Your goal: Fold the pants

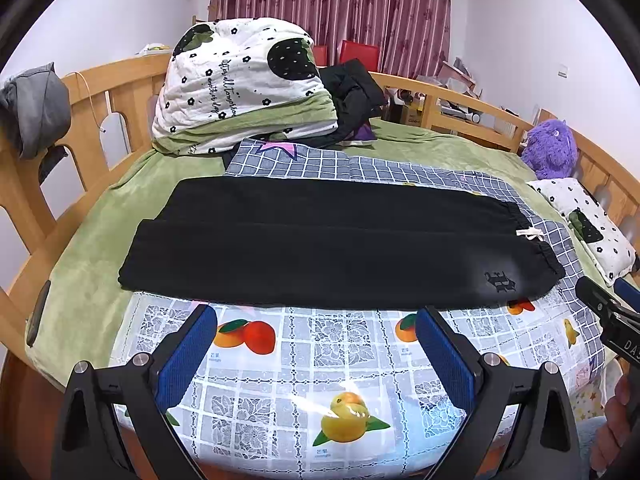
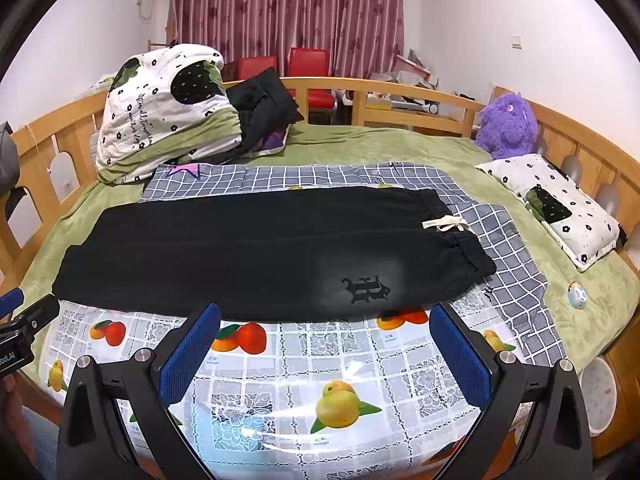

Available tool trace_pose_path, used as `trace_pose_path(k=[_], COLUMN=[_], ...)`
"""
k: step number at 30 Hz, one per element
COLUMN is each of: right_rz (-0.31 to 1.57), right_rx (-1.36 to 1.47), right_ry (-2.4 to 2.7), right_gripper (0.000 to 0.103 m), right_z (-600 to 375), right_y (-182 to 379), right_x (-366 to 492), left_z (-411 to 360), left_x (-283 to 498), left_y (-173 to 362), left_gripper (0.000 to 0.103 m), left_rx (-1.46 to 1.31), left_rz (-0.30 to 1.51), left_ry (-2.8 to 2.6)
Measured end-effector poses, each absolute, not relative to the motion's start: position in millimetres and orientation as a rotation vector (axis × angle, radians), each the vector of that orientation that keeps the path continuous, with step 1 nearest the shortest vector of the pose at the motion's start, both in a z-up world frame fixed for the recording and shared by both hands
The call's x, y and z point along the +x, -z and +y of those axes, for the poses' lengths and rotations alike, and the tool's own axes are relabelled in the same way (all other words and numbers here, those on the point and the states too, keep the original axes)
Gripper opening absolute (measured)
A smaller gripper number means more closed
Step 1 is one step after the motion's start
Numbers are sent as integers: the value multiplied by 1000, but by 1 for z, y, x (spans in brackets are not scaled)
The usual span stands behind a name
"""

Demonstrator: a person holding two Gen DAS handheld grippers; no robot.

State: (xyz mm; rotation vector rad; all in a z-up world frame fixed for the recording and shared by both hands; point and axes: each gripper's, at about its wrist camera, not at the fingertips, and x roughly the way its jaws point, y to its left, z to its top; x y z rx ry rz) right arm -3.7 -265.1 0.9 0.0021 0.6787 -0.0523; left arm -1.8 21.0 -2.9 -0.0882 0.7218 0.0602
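One pair of black pants point(image 1: 336, 244) lies flat across a fruit-print tablecloth point(image 1: 304, 364) on the bed point(image 1: 92, 264), waistband to the right; near it, left gripper point(image 1: 316, 348) and right gripper point(image 2: 324, 352) hover open, empty.

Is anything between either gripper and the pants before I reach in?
Nothing visible. Only bare fruit-print cloth lies between the open left gripper, the open right gripper and the pants, laid flat.
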Motion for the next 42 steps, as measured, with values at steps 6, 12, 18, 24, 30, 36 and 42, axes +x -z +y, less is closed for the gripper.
trace_pose_path(k=[6,12,18,24,30,36,42], right_rz=[686,677,662,626,607,644,763], right_rx=[2,-9,-7,-28,-8,-57,10], right_ry=[47,37,26,3,-63,-55,-81], right_gripper=[103,103,103,103,103,103,102], right_z=[-265,-262,-256,-248,-255,-280,-329], right_y=[2,0,1,-8,-15,4,58], right_x=[-3,-3,3,17,40,75,107], left_z=[20,20,22,20,36,79,122], left_x=[1,3,13,34,58,87,107], left_y=[2,3,5,6,4,26,74], left_gripper=[100,100,100,100,100,89,71], left_rx=[-89,-90,-127,-110,-78,-138,-243], left_rz=[731,736,738,749,762,804,864], left_ry=[-61,-61,-30,-13,-34,-50,-42])
